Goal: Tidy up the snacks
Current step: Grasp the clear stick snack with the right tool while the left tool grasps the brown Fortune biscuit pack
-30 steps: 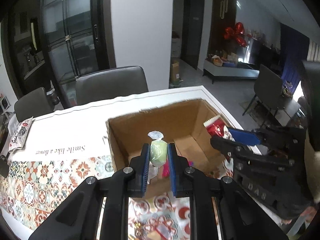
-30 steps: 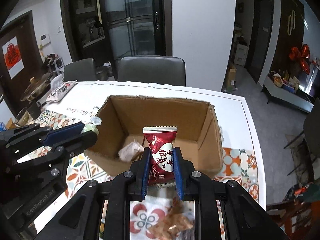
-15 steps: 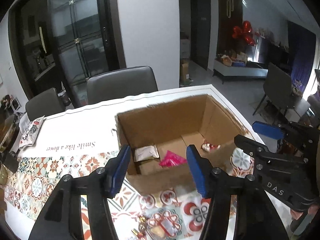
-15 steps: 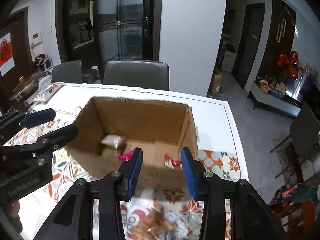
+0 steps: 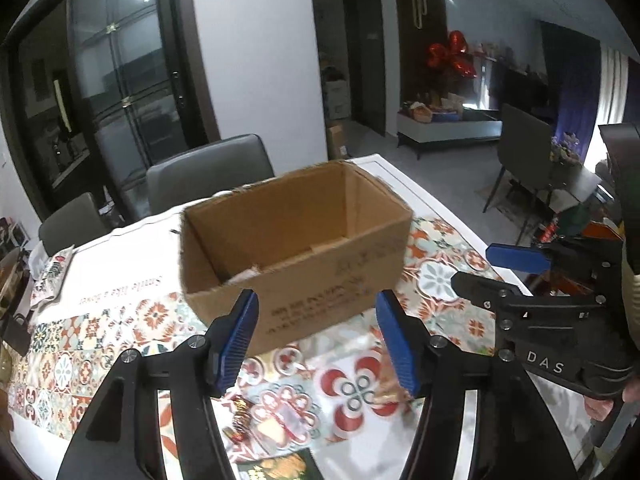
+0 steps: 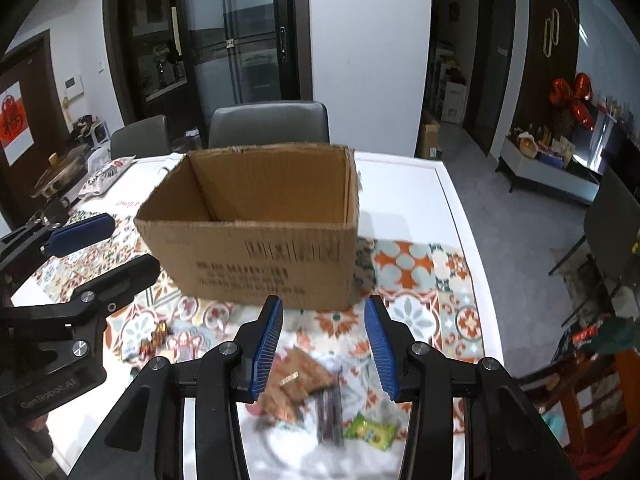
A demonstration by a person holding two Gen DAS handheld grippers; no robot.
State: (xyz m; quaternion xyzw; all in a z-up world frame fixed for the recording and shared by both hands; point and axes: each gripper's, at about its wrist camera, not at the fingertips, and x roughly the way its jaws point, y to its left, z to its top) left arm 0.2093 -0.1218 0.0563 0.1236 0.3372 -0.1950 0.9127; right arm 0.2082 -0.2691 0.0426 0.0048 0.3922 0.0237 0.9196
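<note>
An open cardboard box (image 5: 320,264) (image 6: 256,256) stands on the patterned tablecloth. My left gripper (image 5: 318,340) is open and empty, held in front of the box's near wall. My right gripper (image 6: 324,344) is open and empty, above loose snacks: a brown packet (image 6: 298,380), a dark stick pack (image 6: 330,412) and a green wrapper (image 6: 372,432). More wrapped sweets (image 5: 240,424) and a clear packet (image 5: 288,416) lie under the left gripper. The box's contents are mostly hidden from this low angle.
Grey chairs (image 6: 268,124) stand behind the table. A white snack bag (image 5: 50,276) lies at the far left. The table's right edge (image 6: 476,248) drops to the floor. Small red sweets (image 6: 154,340) lie left of the right gripper.
Both grippers opened and dropped the green sweet and the red packet into the box, then drew back and down toward the near side of the table.
</note>
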